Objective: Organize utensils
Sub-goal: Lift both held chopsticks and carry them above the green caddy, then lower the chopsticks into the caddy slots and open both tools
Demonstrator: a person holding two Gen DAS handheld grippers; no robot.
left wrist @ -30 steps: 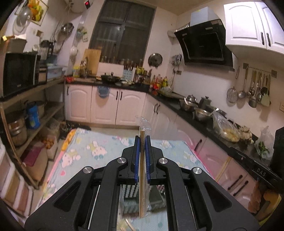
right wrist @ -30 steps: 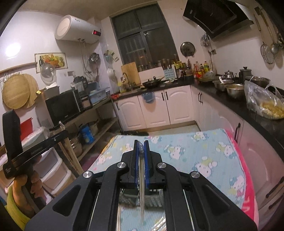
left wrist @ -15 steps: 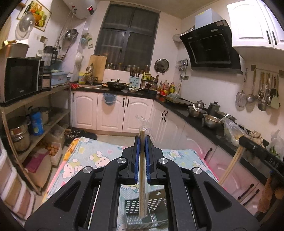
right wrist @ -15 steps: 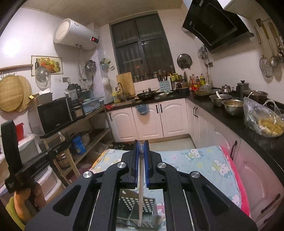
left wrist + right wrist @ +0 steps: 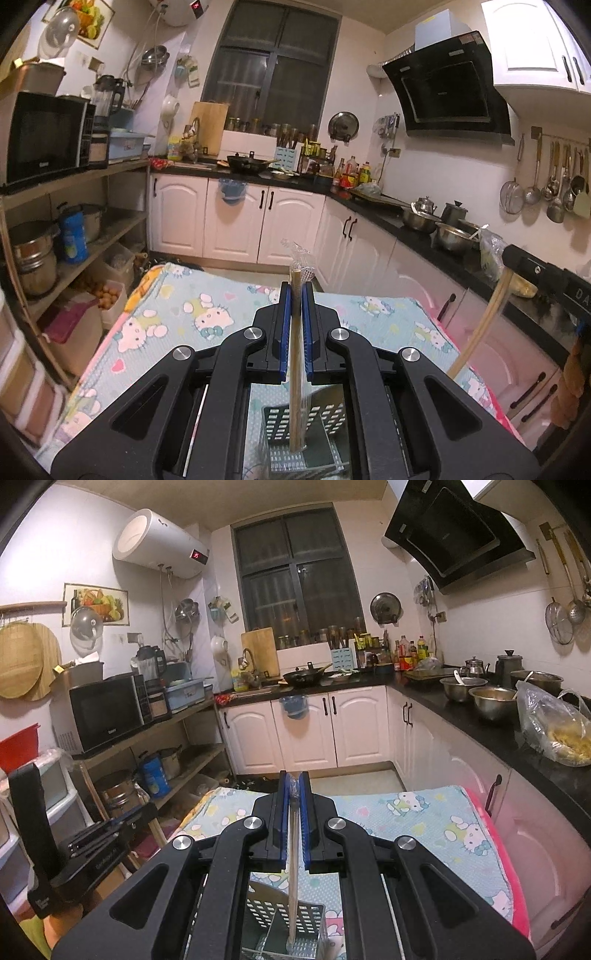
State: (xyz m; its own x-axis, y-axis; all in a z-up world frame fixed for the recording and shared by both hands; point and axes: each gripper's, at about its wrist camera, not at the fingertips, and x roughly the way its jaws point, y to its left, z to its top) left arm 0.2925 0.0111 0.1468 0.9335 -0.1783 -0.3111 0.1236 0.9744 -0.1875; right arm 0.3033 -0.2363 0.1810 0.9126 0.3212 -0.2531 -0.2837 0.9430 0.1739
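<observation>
A perforated grey utensil holder (image 5: 321, 424) stands on the table at the bottom of both wrist views (image 5: 306, 919). My left gripper (image 5: 295, 291) is shut on a pair of wooden chopsticks (image 5: 295, 387) in a clear wrapper, held upright. Their lower end lies over the holder's opening; I cannot tell whether it is inside. My right gripper (image 5: 294, 775) is shut on another wrapped pair of chopsticks (image 5: 293, 878), upright, with its tip at the holder's compartments. In the left wrist view this second pair (image 5: 484, 325) slants down at the right edge.
The table carries a pale blue cartoon-cat cloth (image 5: 177, 317) with a pink edge (image 5: 491, 849). White cabinets under a black counter (image 5: 480, 720) with steel bowls run along the right. Open shelves with a microwave (image 5: 40, 136) stand left. A hand holds the left gripper's body (image 5: 74, 856).
Both grippers have shifted and the left one has sunk. The holder now shows under both pairs of chopsticks, and the right gripper has come into the left wrist view. Both grips are unchanged.
</observation>
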